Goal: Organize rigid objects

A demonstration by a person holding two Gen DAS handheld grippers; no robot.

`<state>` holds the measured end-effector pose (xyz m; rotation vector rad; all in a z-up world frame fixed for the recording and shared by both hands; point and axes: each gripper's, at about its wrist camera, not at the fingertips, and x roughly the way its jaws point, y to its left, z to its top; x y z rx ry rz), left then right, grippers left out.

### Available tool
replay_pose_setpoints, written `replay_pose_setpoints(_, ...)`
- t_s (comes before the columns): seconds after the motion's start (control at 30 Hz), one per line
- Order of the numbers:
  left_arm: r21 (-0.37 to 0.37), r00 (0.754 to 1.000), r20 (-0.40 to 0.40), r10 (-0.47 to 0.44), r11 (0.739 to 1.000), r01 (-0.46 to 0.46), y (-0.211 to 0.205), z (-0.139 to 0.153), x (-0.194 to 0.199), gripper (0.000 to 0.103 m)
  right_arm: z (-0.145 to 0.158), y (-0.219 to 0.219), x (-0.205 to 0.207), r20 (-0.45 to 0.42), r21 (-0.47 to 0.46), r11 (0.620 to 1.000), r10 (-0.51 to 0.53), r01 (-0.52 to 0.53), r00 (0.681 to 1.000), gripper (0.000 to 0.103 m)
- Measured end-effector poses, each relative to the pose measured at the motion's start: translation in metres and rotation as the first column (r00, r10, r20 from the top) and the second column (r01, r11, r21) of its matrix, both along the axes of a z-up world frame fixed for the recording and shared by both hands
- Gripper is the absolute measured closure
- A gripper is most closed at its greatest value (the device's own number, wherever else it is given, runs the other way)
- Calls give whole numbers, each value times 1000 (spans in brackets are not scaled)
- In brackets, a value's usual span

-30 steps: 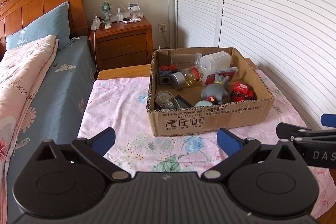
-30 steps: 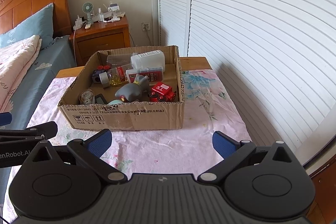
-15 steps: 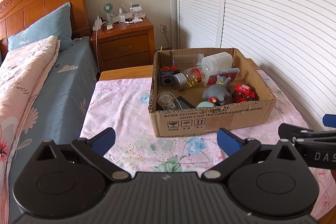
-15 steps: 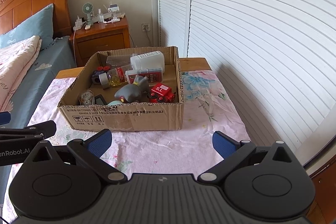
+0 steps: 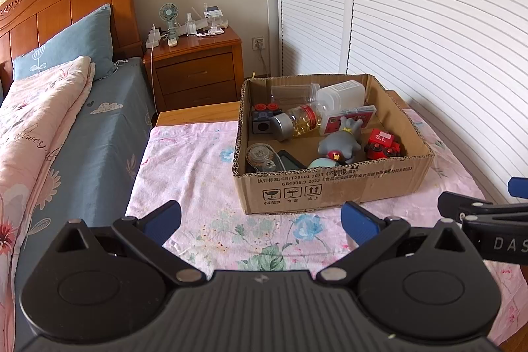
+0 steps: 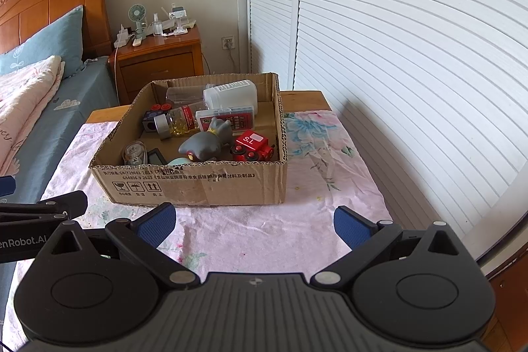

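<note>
I count one cardboard box (image 5: pixel 333 190) on the desk (image 5: pixel 204 154), which is draped in a pink floral cloth. It sits toward the shuttered wardrobe side, and its near wall carries printed handling symbols. Inside I make out one white plastic jar (image 5: pixel 341 94) lying on its side at the back, one clear bottle of yellow capsules (image 5: pixel 298 121) with a silver cap, one grey rubber animal toy (image 5: pixel 340 145), one red toy train (image 5: pixel 382 144) marked "S.L", one flat red-and-white case (image 5: pixel 349 117), one dark cube with two red knobs (image 5: pixel 262 121), and one clear tape dispenser (image 5: pixel 259 155) in the near left corner.

My left claw (image 5: pixel 260 218) hovers in front of the box, fingers spread wide and holding nothing. My right claw (image 6: pixel 254 220) is likewise spread and empty, just beside the left one.
</note>
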<state>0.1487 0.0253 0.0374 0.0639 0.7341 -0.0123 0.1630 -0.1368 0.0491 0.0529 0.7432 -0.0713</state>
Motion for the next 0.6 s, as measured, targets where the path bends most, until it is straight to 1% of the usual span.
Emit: replay_pose_setpoints(0.6, 18, 1000, 0, 9, 1000, -9, -4, 3, -4, 1, -1, -1, -1, -3, -3, 1000, 8, -8, 1000, 0)
